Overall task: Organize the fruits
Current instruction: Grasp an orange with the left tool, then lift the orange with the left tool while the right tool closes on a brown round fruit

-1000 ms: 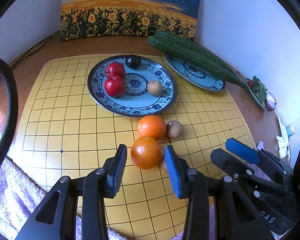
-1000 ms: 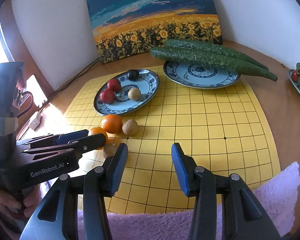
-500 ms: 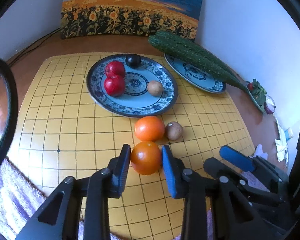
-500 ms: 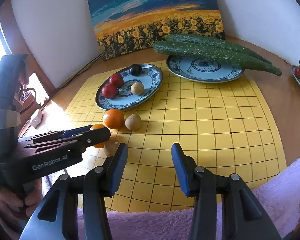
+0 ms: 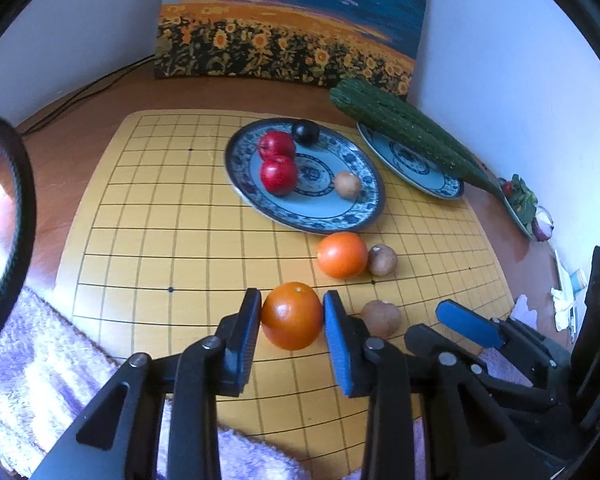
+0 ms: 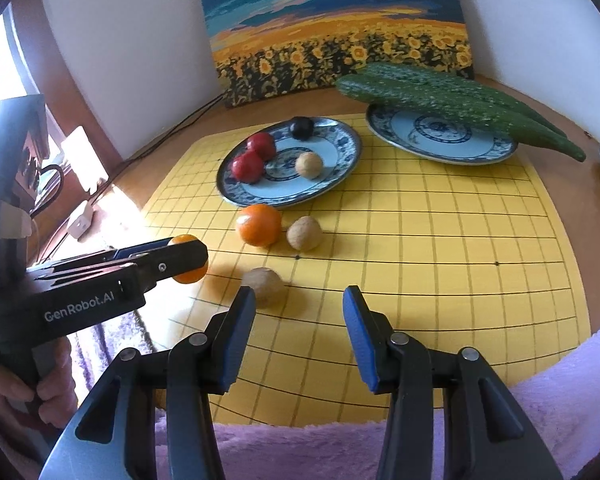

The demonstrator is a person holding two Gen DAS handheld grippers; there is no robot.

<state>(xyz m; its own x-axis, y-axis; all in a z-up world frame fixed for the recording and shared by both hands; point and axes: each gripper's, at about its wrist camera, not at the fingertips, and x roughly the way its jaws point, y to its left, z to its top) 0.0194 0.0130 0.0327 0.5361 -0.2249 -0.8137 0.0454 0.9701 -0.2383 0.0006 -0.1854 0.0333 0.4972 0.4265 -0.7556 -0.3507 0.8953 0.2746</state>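
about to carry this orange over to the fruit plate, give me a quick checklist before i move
1. Left gripper shut on the held orange, a pad on each side: ok.
2. Orange lifted off the yellow board: cannot tell.
3. Free space on the fruit plate; its front is bare beside the two red fruits: ok.
4. Second orange lies between gripper and plate; go over or around it: not ok.
5. Right gripper open, empty, off to the side: ok.
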